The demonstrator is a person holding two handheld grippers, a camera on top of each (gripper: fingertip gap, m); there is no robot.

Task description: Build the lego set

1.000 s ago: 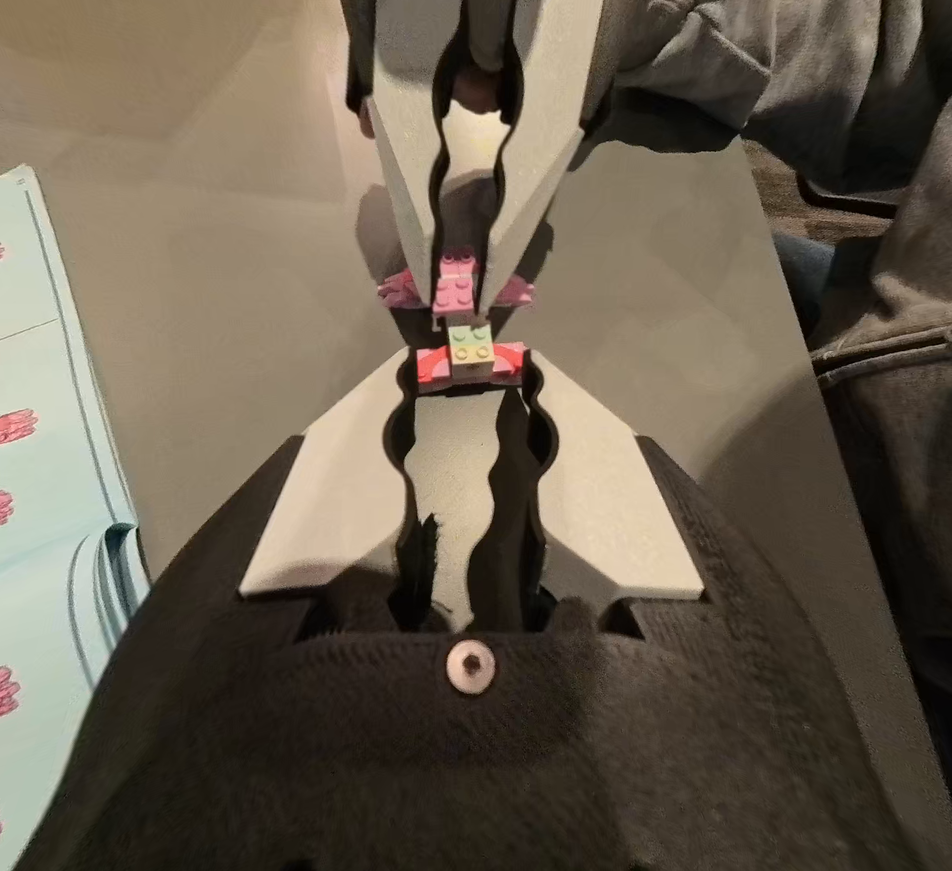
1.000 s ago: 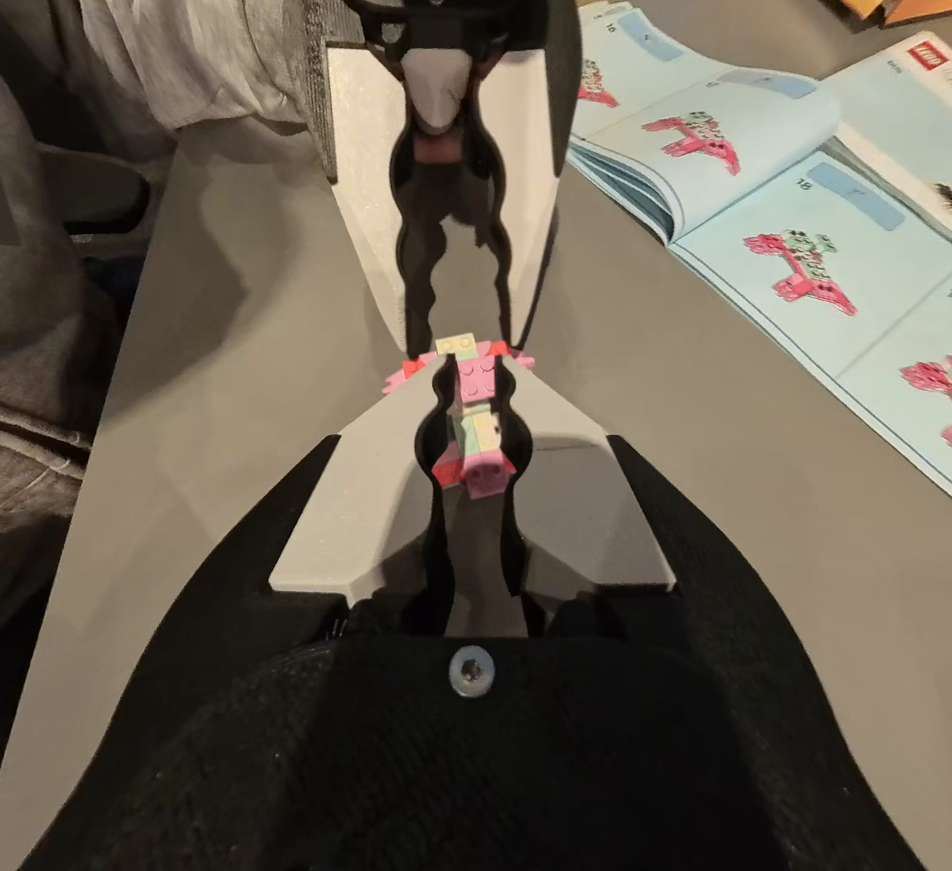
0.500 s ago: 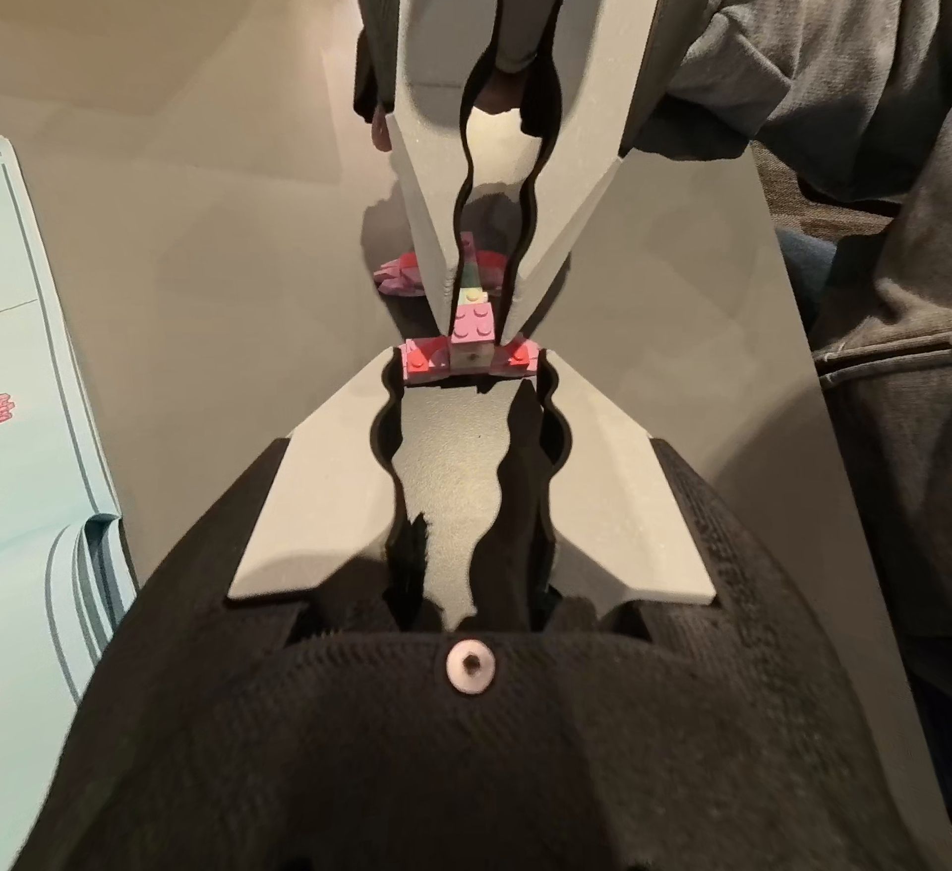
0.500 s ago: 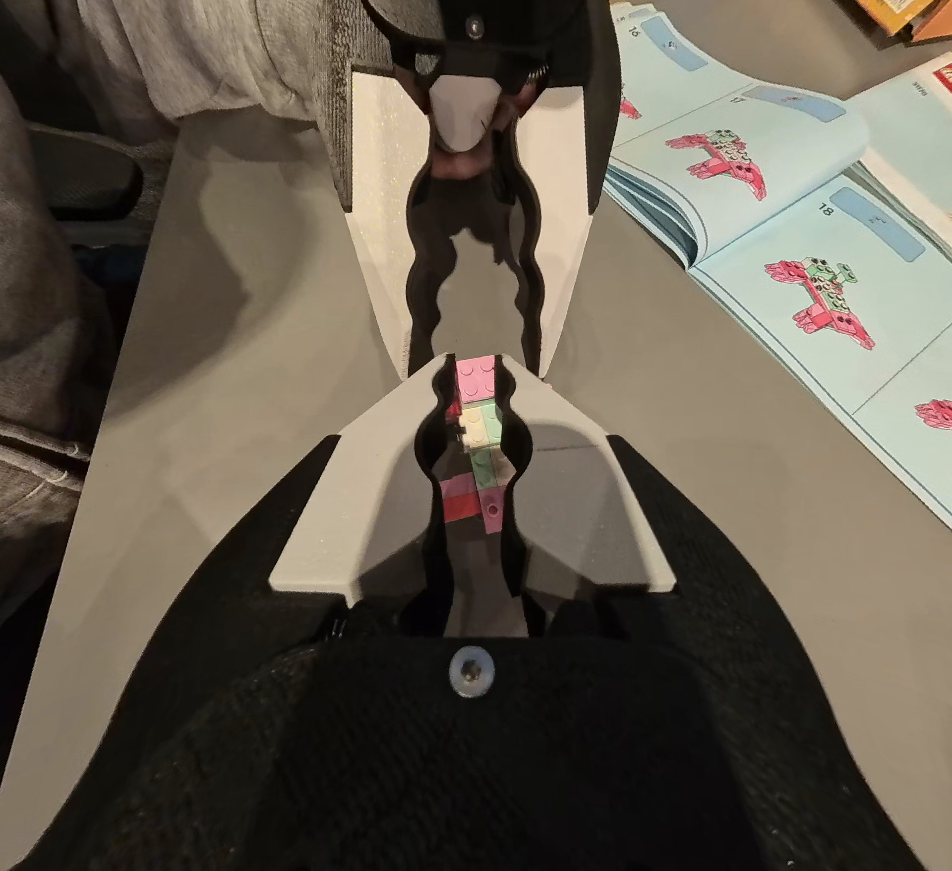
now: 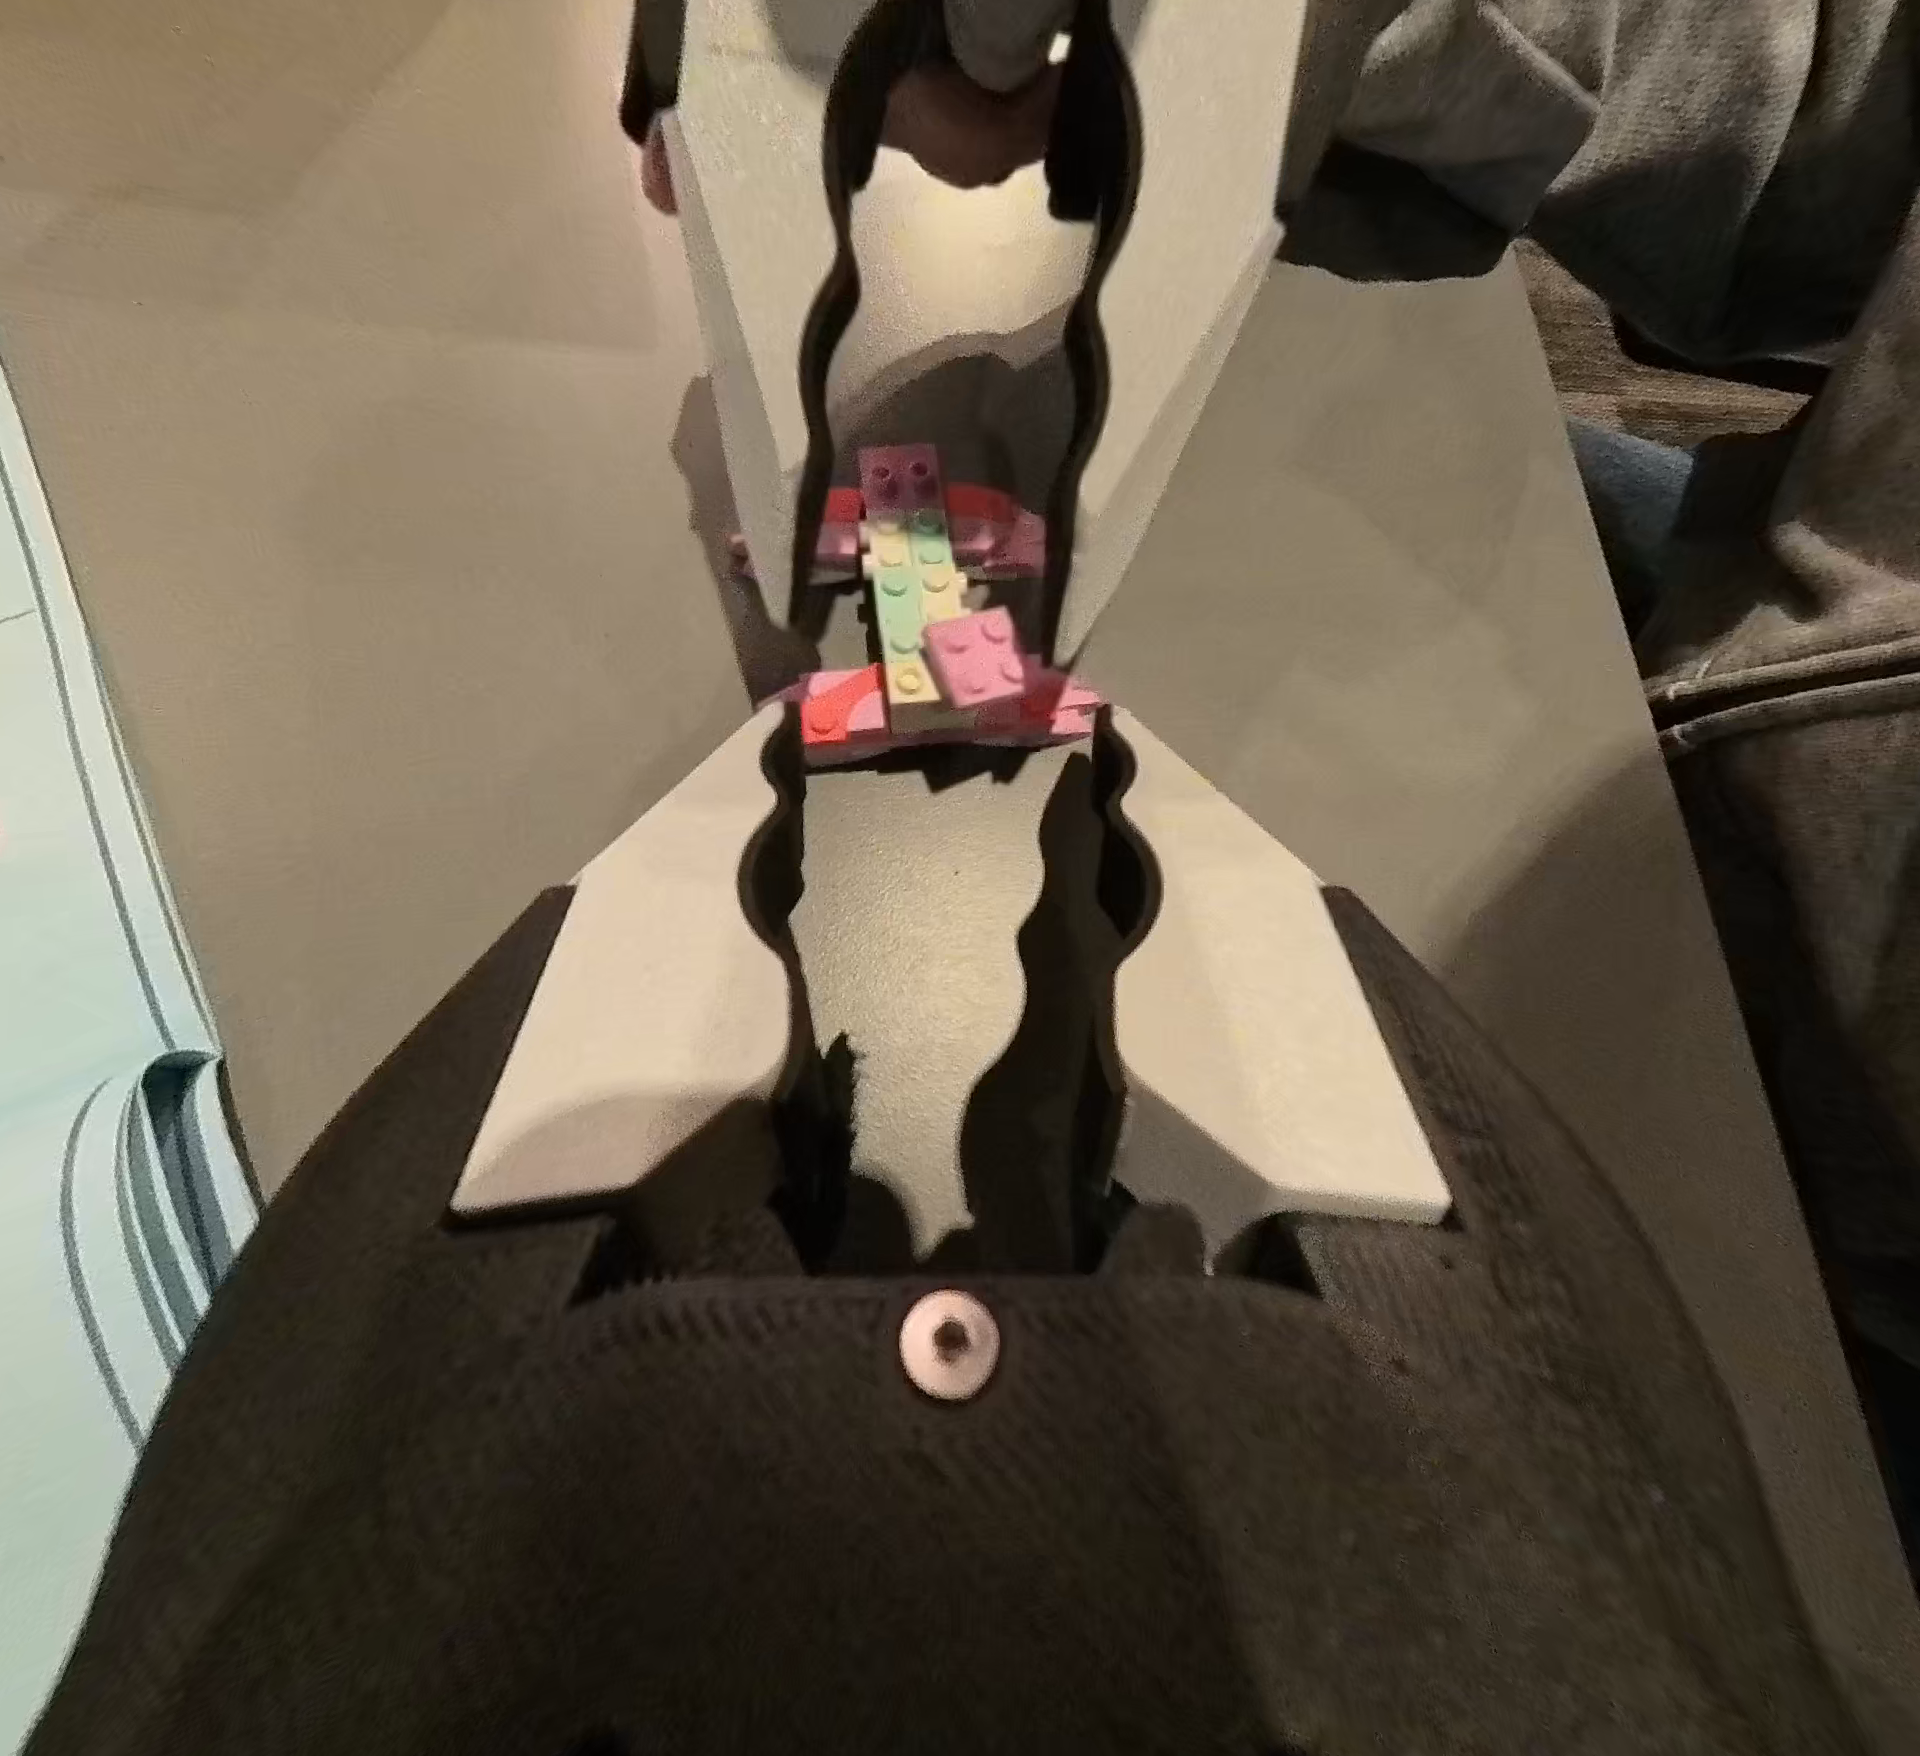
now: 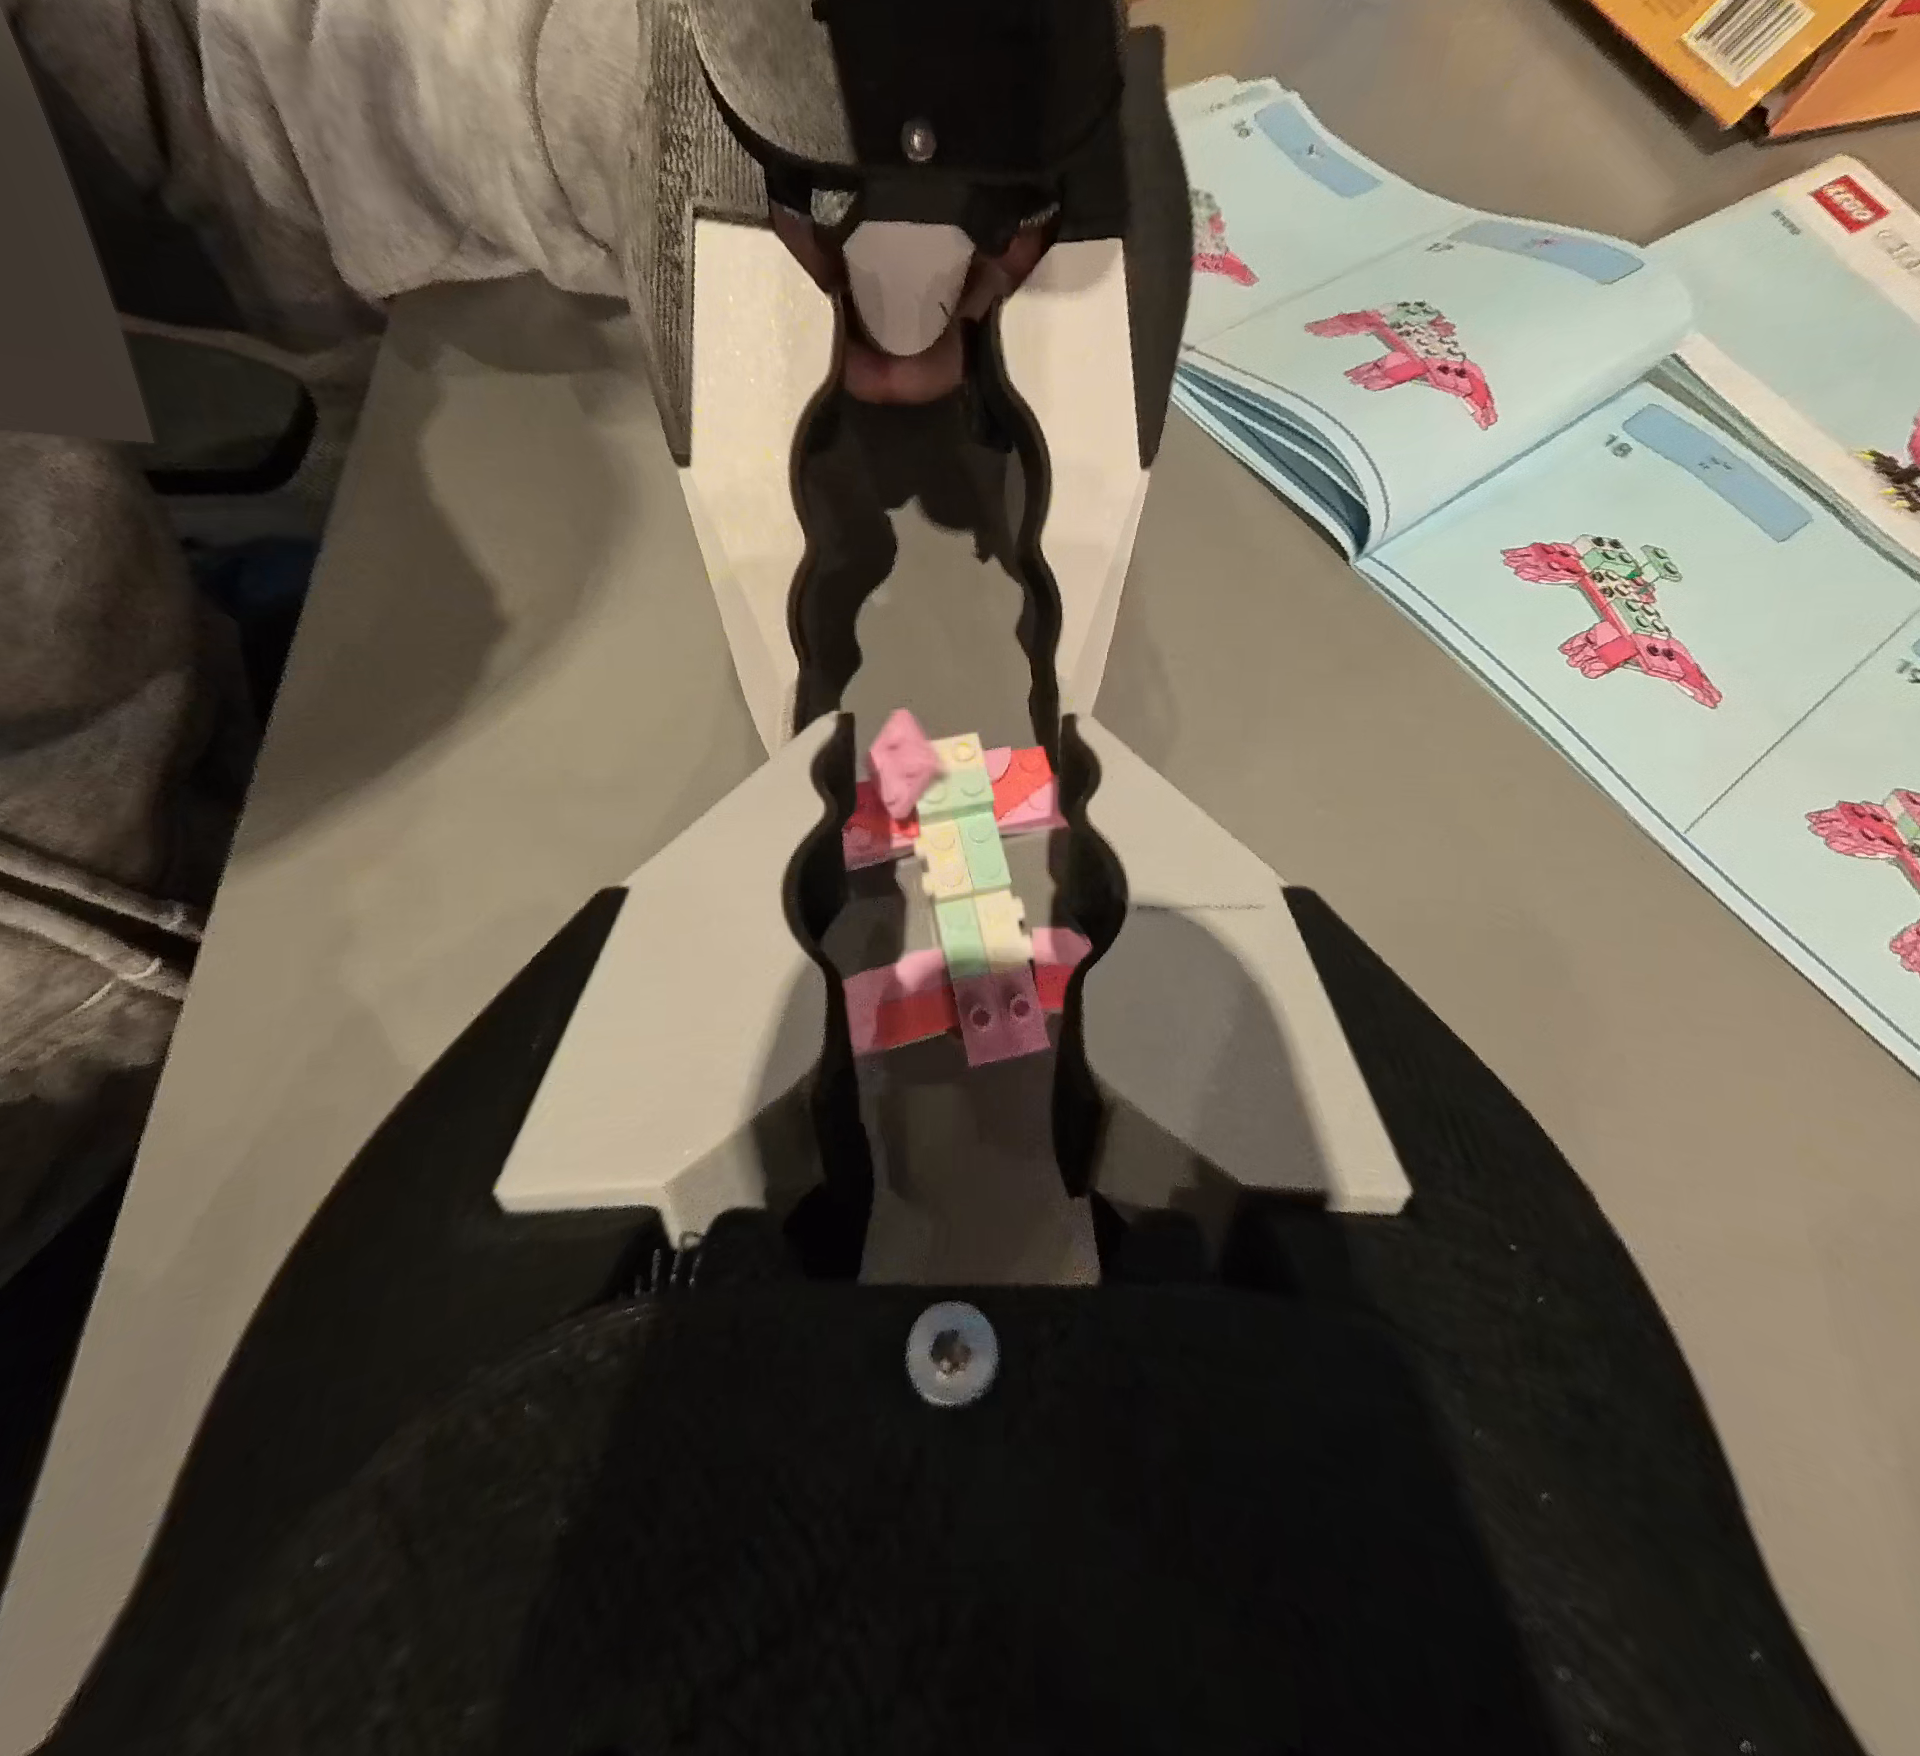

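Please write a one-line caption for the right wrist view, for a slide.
Pastel lego model lies on the grey table between the open right gripper and the facing left gripper, instruction booklet alongside.

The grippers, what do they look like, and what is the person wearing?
Each gripper, left and right, has two pale grey wedge-shaped fingers with wavy black inner edges, on a rough black body with one silver screw. The person wears a grey sweatshirt with ribbed sleeve cuffs.
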